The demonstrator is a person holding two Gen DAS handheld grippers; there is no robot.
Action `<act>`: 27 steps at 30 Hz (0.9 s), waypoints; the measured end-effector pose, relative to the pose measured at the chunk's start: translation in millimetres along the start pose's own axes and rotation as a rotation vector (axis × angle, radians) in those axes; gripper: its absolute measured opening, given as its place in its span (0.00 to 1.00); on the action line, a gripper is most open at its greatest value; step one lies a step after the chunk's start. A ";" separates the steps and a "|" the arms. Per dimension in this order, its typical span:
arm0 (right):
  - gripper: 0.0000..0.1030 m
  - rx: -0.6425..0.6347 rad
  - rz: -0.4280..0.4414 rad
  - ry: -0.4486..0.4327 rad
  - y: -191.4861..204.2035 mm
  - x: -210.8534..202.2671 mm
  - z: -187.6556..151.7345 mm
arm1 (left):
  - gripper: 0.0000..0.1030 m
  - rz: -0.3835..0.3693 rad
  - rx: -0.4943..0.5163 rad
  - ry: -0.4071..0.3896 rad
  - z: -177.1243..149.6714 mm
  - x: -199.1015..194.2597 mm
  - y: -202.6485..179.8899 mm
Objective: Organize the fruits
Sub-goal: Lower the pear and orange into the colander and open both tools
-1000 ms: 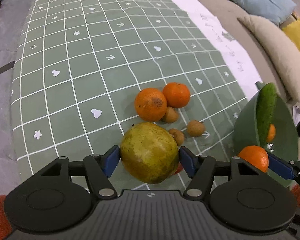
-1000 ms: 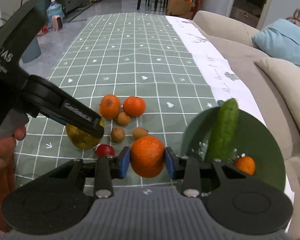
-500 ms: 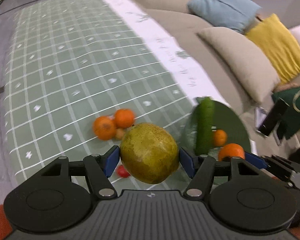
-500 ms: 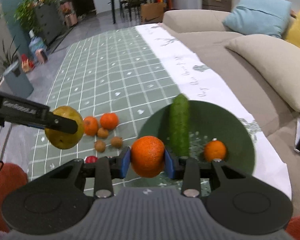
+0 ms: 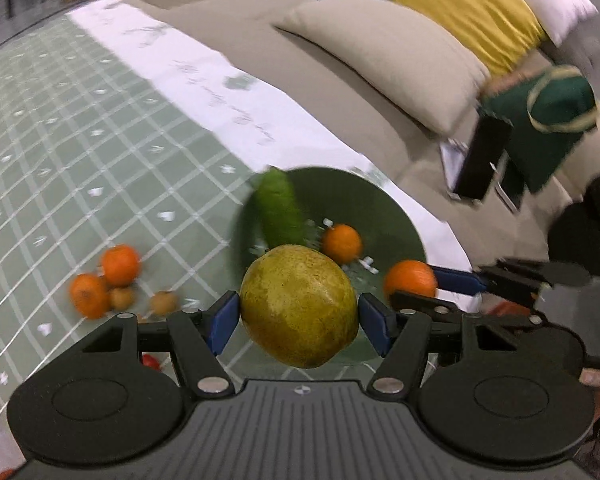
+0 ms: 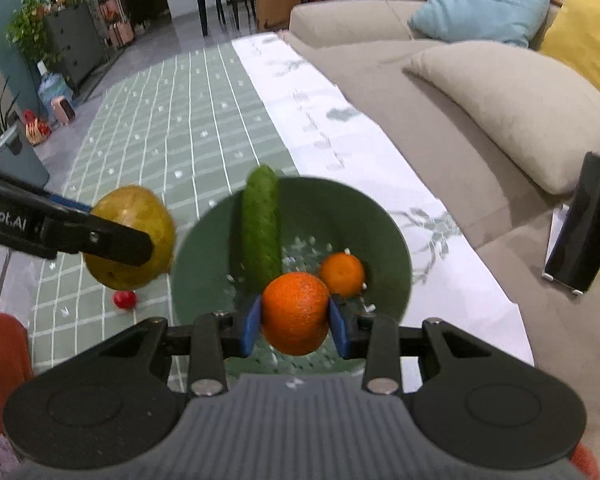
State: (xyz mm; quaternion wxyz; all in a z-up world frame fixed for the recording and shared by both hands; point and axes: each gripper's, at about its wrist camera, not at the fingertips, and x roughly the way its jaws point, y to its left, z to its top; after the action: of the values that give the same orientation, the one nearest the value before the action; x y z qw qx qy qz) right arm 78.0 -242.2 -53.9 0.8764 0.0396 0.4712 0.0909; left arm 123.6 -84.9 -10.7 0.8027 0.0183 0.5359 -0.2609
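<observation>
My left gripper (image 5: 299, 320) is shut on a big yellow-green pear (image 5: 300, 304), held in the air over the near left edge of the green bowl (image 5: 380, 208). My right gripper (image 6: 295, 322) is shut on an orange (image 6: 295, 312), hanging above the bowl (image 6: 372, 216). Inside the bowl lie a cucumber (image 6: 260, 224) and a small orange (image 6: 342, 274). In the right wrist view the pear (image 6: 140, 220) and the left gripper's fingers (image 6: 116, 242) show at the left. On the cloth remain two oranges (image 5: 104, 280), small brown fruits (image 5: 163, 302) and a red fruit (image 6: 125, 299).
The green checked tablecloth (image 5: 80, 168) has a white border strip (image 5: 240, 92) beside a beige sofa (image 6: 440, 128) with cushions. A black phone (image 6: 580, 232) leans on the sofa at the right. Plants and a dining table stand far behind.
Both grippers have swung right toward the bowl with their fruit and rolled. The pear has lifted off the cloth and now hangs by the bowl's edge; the orange is above the bowl.
</observation>
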 end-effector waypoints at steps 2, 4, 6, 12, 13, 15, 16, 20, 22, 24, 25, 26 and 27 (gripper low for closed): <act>0.32 0.002 0.027 0.035 -7.2 7.2 1.4 | 0.72 -0.005 0.020 0.044 2.2 13.1 -7.7; 0.32 -0.010 0.052 0.074 -11.2 16.6 2.9 | 0.72 0.002 0.028 0.084 3.9 24.9 -12.0; 0.32 -0.037 0.065 0.118 -13.0 27.2 3.9 | 0.72 0.000 0.033 0.114 6.2 35.1 -14.2; 0.32 -0.102 0.086 0.190 -17.7 55.5 10.0 | 0.72 0.010 0.036 0.180 12.9 58.1 -16.4; 0.32 -0.115 0.093 0.203 -17.8 60.0 11.1 | 0.72 0.013 0.041 0.190 13.4 61.5 -16.9; 0.32 -0.145 0.099 0.228 -16.8 67.2 12.4 | 0.72 0.016 0.044 0.212 14.1 68.0 -17.1; 0.32 -0.165 0.097 0.238 -15.6 71.4 12.9 | 0.72 0.017 0.042 0.222 14.2 70.9 -16.5; 0.32 -0.210 0.105 0.266 -12.3 82.4 13.3 | 0.73 0.021 0.033 0.251 14.8 81.1 -13.3; 0.32 -0.223 0.111 0.278 -10.8 86.8 12.6 | 0.73 0.022 0.035 0.263 15.0 84.8 -12.1; 0.32 -0.242 0.109 0.288 -8.5 91.0 12.2 | 0.73 0.024 0.035 0.274 15.2 88.2 -11.2; 0.32 -0.250 0.108 0.292 -7.3 92.3 11.8 | 0.73 0.025 0.034 0.278 15.2 89.6 -10.9; 0.33 -0.257 0.107 0.295 -6.4 93.1 10.9 | 0.73 0.025 0.032 0.283 15.2 91.0 -9.8; 0.33 -0.273 0.100 0.294 -4.8 92.6 10.5 | 0.73 0.022 0.028 0.291 15.2 92.7 -8.8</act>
State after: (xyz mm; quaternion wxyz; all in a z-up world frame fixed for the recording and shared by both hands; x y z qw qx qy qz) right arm 137.2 -228.5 -124.6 0.7899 -0.0700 0.5747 0.2021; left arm 159.5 -134.3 -82.7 0.7191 0.0731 0.6426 -0.2544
